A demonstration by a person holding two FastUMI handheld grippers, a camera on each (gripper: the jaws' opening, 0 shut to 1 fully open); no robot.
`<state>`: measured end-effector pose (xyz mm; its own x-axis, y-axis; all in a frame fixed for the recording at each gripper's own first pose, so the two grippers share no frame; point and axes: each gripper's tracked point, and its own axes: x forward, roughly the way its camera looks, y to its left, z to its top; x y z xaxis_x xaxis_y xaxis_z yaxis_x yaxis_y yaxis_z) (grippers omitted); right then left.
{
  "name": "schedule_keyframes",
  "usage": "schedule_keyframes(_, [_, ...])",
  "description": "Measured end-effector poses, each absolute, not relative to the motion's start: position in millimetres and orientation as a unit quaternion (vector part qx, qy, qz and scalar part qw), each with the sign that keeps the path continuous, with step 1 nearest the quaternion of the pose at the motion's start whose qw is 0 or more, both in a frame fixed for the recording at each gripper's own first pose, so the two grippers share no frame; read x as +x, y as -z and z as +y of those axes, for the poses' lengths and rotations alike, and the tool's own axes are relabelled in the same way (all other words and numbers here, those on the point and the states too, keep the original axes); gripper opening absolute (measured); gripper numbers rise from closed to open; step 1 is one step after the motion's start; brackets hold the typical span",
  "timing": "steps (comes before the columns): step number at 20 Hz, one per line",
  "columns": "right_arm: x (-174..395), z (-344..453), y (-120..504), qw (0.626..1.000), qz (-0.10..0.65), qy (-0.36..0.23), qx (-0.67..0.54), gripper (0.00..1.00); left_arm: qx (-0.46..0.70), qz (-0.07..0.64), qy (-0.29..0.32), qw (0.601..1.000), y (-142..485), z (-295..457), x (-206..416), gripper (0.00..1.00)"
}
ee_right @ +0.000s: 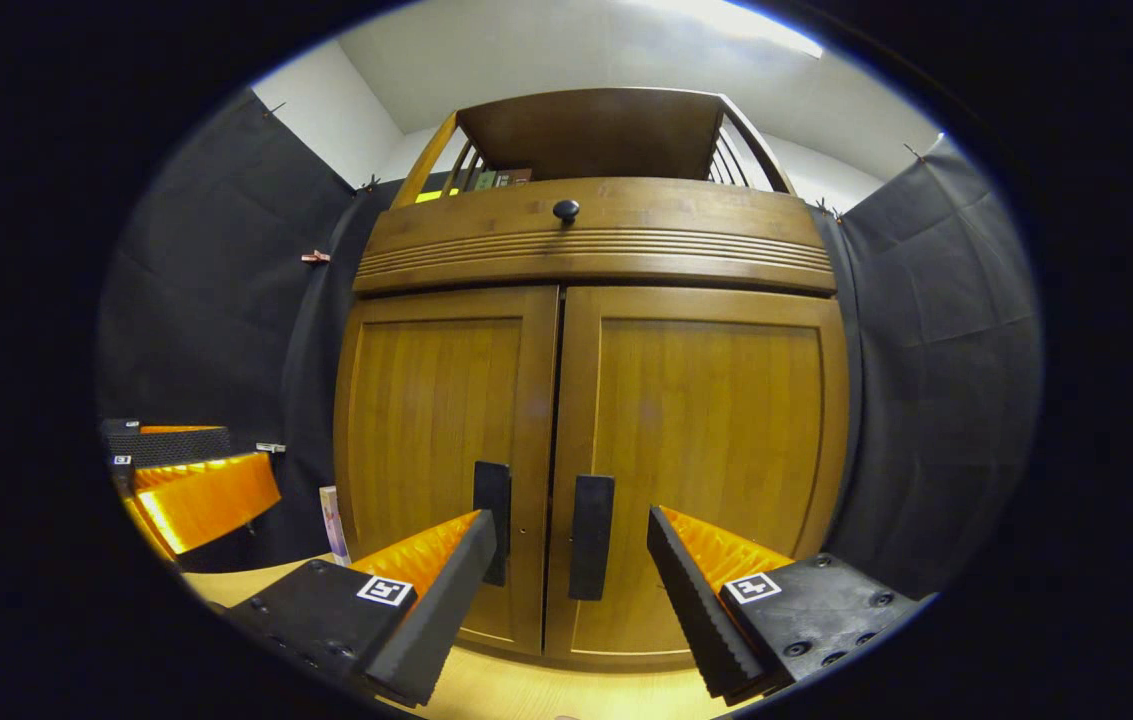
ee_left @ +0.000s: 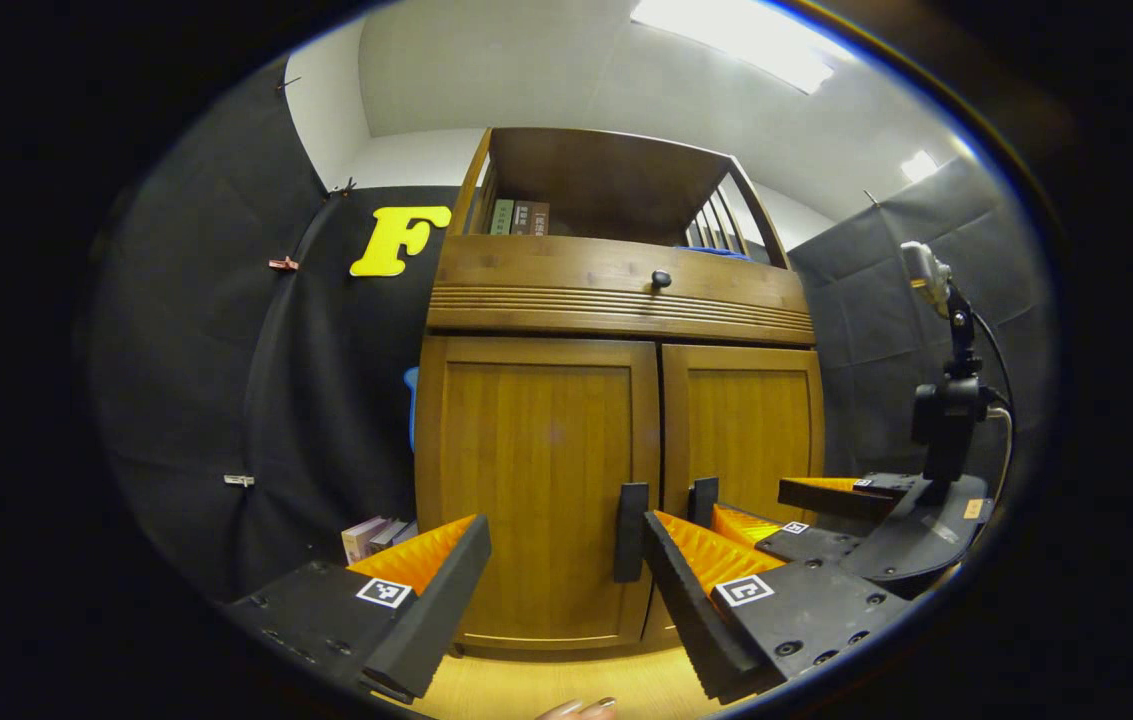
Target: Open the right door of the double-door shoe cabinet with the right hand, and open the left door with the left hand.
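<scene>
**Both doors shut, grippers at the handles**

Currently the shoe cabinet (ee_right: pixel 591 470) sits straight ahead, left door (ee_right: pixel 446 460) and right door (ee_right: pixel 706 470) both closed. Right gripper (ee_right: pixel 571 560): jaws wide, right door handle (ee_right: pixel 591 536) between the fingers, not touched. Left gripper (ee_left: pixel 566 560): jaws wide, left door handle (ee_left: pixel 631 532) just beside its right finger; contact unclear.

The wooden floor (ee_right: pixel 546 690) carries the shoe cabinet (ee_right: pixel 591 420) (doors closed).
</scene>
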<state>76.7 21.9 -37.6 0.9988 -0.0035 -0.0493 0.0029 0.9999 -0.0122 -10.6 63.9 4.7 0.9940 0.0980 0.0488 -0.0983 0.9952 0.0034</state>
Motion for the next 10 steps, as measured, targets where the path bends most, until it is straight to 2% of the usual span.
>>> schedule_keyframes(10, [135,1,70,0.999,0.029,0.046,0.003,0.95,-0.002,-0.028,-0.059,0.998,0,90,-1,0.94])
